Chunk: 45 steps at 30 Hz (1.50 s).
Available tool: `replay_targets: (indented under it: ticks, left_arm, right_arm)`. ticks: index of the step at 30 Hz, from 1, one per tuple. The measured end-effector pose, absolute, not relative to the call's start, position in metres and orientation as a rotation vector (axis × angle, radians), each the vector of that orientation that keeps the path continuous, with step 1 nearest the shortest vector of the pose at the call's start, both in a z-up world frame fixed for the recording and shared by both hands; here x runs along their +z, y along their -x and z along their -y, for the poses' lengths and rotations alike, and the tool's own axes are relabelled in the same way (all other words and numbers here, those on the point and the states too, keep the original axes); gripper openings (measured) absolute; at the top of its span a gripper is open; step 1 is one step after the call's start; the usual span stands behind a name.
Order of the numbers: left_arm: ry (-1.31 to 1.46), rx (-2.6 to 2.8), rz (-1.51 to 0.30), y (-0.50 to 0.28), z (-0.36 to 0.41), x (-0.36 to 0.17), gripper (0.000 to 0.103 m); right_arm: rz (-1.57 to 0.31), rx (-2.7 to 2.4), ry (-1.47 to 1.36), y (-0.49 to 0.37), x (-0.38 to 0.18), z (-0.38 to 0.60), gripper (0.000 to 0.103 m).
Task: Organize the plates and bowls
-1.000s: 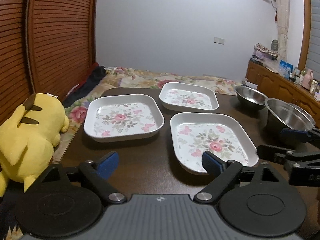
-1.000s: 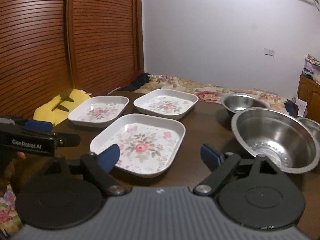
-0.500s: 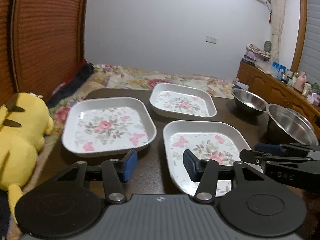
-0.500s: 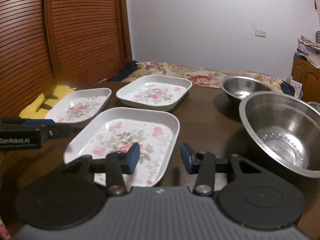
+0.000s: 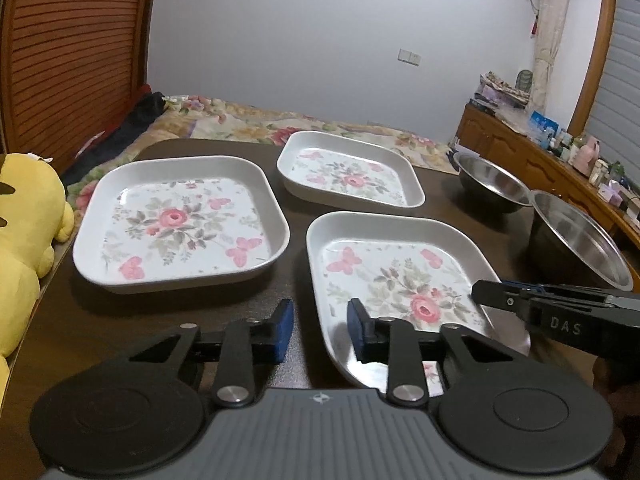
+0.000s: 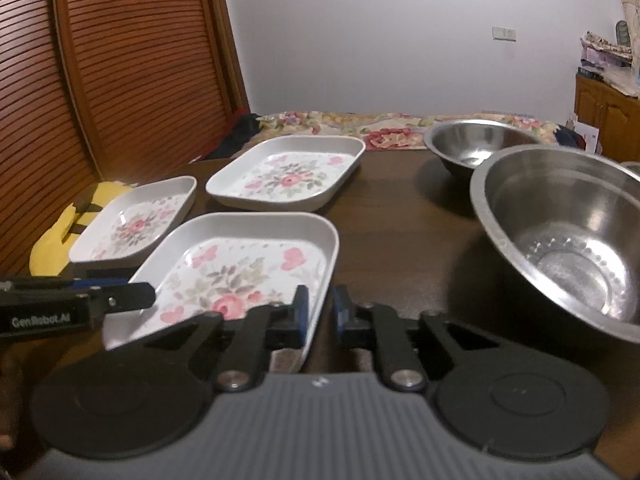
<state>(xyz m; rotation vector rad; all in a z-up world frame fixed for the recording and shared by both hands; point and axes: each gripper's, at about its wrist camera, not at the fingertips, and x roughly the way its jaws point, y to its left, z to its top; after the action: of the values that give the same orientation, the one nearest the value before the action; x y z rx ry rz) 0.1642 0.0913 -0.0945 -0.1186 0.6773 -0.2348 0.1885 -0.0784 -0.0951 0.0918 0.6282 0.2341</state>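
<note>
My left tool (image 5: 319,330) stood partly open, its blue pads (image 5: 283,330) straddling the left rim of the nearest floral plate (image 5: 396,276), one pad outside over the desk (image 5: 176,316) and the other inside the dish; I could not tell whether either pad touched the rim. My right tool (image 6: 320,314) had its blue pads (image 6: 301,312) drawn much closer, one on each side of that same plate's right rim (image 6: 248,268), with only a narrow gap showing, and whether they had actually pinched it I could not tell. Each tool showed in the other's camera as a black arm reaching in low over the plate's near corner. Beyond this plate, on the dark desk, a second floral plate (image 5: 180,224) sat to the left, apart from it, and a third (image 5: 348,172) sat farther back, near both but touching neither. To the right, a large steel bowl (image 6: 568,240) with a perforated bottom stood near the desk edge, and a smaller steel bowl (image 6: 476,148) stood just behind it. A yellow plush toy (image 5: 24,248) lay off the desk's left edge. Behind the desk was a bed with a floral cover (image 5: 280,128), a slatted wooden door (image 6: 132,68) to the left, and a wooden sideboard (image 5: 532,160) cluttered with small items on the right.
</note>
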Motion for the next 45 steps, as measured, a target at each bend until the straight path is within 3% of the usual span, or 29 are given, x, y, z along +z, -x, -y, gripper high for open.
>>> replay_targets:
  ticks: [2,4,27,45]
  left_arm:
    - [0.116,-0.235,-0.674,-0.165,-0.091,-0.095,0.020]
    - [0.124,-0.247,-0.680,-0.167,-0.091,-0.095,0.008]
    - [0.125,-0.312,-0.634,-0.077,-0.074,-0.077,0.009]
    - [0.071,-0.299,-0.694,-0.072,-0.067,-0.096,0.009]
  right_arm:
    - [-0.628,0.238,-0.099,-0.188,-0.095,0.078,0.011]
    - [-0.628,0.241,-0.100,-0.188,-0.095,0.078,0.010]
    - [-0.620,0.303,-0.158,-0.116,-0.082,0.106,0.010]
    - [-0.646,0.295,-0.150,-0.100,-0.095,0.102,0.012]
